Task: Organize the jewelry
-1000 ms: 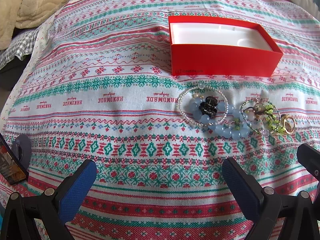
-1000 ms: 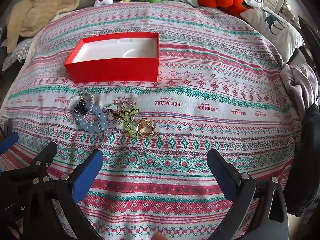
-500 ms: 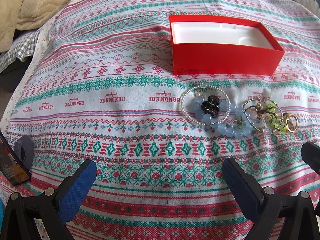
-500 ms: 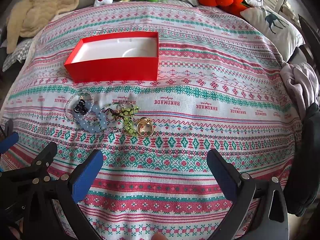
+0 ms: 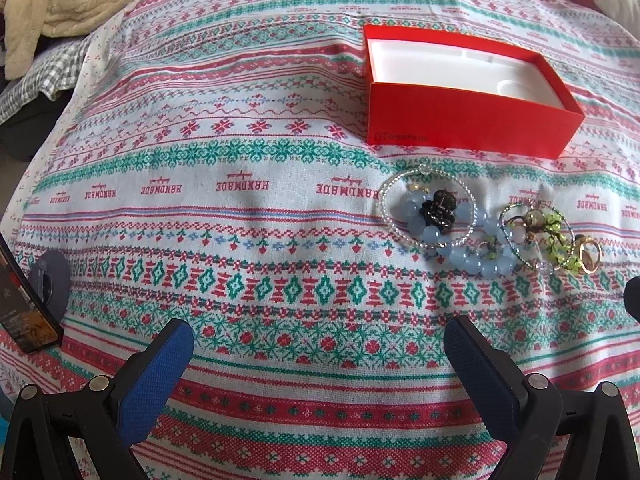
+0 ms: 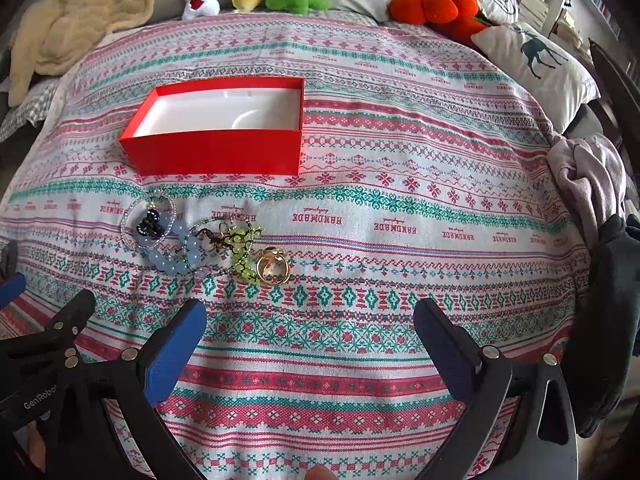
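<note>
patterned cloth (image 6: pixel 400 200); red box (image 6: pixel 216 156) behind jewelry pile (image 6: pixel 200 244).

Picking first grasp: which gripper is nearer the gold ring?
Right, as best the views show. The gold ring lies just ahead-left of the right gripper. From the left gripper it sits far off to the right, past the bead pile. Both open.

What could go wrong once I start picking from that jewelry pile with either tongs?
The blue bead bracelet, clear bead loop and green bead strand overlap, so lifting one may drag the others along. The gold rings lie flat on the soft patterned cloth and may slip from the wide-open right tongs. The red box is empty and looks light; a bump could shift it.
</note>
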Action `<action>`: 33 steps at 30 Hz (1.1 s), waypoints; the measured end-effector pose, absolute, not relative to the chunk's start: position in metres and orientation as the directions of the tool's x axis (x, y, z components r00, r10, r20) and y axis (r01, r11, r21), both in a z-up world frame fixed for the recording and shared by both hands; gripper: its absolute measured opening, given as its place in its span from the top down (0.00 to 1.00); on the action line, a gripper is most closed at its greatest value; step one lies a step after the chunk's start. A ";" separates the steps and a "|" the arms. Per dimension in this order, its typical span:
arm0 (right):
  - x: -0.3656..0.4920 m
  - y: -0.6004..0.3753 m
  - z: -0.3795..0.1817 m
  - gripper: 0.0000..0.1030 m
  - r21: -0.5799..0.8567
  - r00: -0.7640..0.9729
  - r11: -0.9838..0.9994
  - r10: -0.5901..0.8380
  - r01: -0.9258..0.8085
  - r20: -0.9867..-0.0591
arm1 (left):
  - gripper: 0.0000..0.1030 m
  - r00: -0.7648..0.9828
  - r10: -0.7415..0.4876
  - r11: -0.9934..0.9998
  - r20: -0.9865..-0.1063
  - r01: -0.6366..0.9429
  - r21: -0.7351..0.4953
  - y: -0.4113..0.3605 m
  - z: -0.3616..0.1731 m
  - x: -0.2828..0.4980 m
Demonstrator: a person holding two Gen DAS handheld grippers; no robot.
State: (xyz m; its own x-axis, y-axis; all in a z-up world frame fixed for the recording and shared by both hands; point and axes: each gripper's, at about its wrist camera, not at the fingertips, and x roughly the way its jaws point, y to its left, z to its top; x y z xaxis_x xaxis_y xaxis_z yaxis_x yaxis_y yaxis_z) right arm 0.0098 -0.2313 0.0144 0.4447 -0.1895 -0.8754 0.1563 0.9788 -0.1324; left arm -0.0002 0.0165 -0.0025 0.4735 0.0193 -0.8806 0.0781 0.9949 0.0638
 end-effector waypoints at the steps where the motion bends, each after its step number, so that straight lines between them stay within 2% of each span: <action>1: 0.010 -0.232 0.015 0.00 -0.134 0.446 0.978 -0.192 0.157 -0.874 | 0.00 0.473 0.016 0.995 -0.881 0.079 0.061 0.016 -0.003 0.000; 10: 0.028 -0.245 0.025 0.00 -0.102 0.406 0.988 -0.142 0.120 -0.903 | 0.00 0.481 0.020 0.976 -0.877 0.181 0.121 0.014 0.017 0.015; 18: 0.058 -0.253 0.036 0.00 0.022 0.325 0.997 -0.004 0.077 -0.946 | 0.01 0.378 -0.128 0.969 -0.917 0.245 -0.034 0.028 0.023 0.054; 24: 0.078 -0.256 0.022 0.00 0.110 0.302 0.993 0.095 0.033 -0.948 | 0.23 0.297 -0.237 0.957 -0.925 0.237 -0.169 0.033 -0.001 0.078; 26: 0.084 -0.260 0.012 0.04 0.172 0.294 0.984 0.153 0.040 -0.943 | 0.32 0.269 -0.263 0.951 -0.927 0.235 -0.201 0.032 -0.009 0.085; 28: 0.092 -0.268 -0.001 0.23 0.245 0.266 0.966 0.217 0.079 -0.939 | 0.47 0.251 -0.279 0.946 -0.927 0.238 -0.220 0.028 -0.015 0.092; 30: 0.100 -0.271 -0.012 0.37 0.284 0.229 0.953 0.255 0.104 -0.940 | 0.53 0.252 -0.278 0.946 -0.927 0.242 -0.217 0.023 -0.019 0.100; 33: 0.111 -0.272 -0.019 0.50 0.272 0.222 0.955 0.241 0.122 -0.945 | 0.63 0.234 -0.279 0.945 -0.932 0.237 -0.223 0.017 -0.027 0.110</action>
State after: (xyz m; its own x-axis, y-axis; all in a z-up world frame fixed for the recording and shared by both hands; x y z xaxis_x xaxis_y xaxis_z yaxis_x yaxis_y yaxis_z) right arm 0.1109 -0.2722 -0.0191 0.2222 0.2406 -0.9448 0.1223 0.9545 0.2718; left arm 0.1100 0.0166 -0.0269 0.2337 -0.2787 -0.9315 0.2372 0.9454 -0.2233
